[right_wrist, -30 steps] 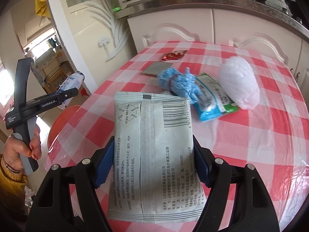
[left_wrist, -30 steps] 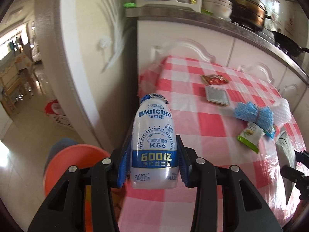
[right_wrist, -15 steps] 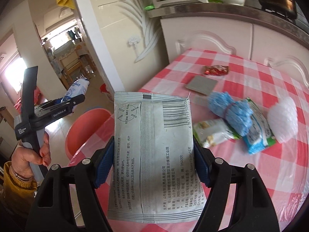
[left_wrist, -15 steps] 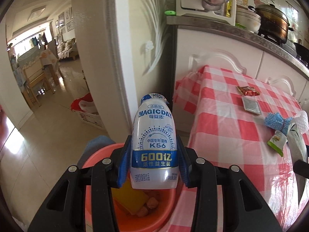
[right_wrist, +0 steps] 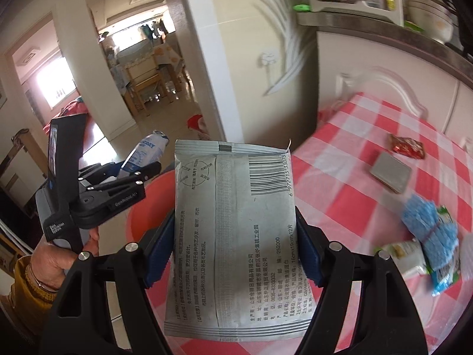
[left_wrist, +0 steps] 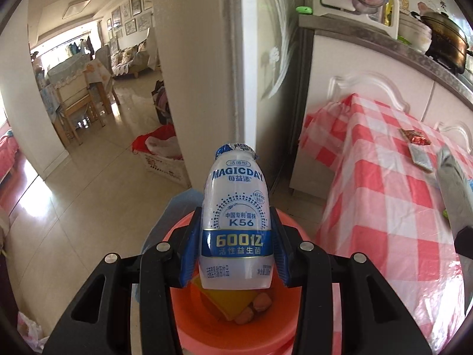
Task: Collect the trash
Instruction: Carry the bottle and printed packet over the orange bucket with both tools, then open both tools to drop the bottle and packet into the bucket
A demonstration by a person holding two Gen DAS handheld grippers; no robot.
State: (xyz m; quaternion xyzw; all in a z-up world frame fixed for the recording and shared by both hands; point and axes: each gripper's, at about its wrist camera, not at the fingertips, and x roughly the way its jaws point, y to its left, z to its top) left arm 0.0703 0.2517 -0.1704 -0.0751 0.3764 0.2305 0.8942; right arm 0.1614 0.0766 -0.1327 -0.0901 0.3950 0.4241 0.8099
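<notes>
Now, over the orange bin [left_wrist: 236, 325]: round, open-mouthed, on the floor hard against the desk [left_wrist: 384, 192] with its red-and-white checked cloth, holding a yellow piece and some brownish lumps. Directly above it, clamped upright in the left tongs [left_wrist: 235, 254], blue pads pressed to both sides: a white MAGICDAY drink bottle [left_wrist: 236, 222], blue band, foil top peeled. Pinched flat in the right tongs [right_wrist: 233, 254], spread wide across its width: a grey sachet [right_wrist: 233, 236], barcode up, poised above the desk edge beside the bin. Left on the cloth: blue netted bundle [right_wrist: 428, 230], green-and-white packet [right_wrist: 405, 254], grey flat pack [right_wrist: 390, 176], small red wrapper [right_wrist: 406, 146]. White door frame [left_wrist: 212, 74] just behind the bin.
</notes>
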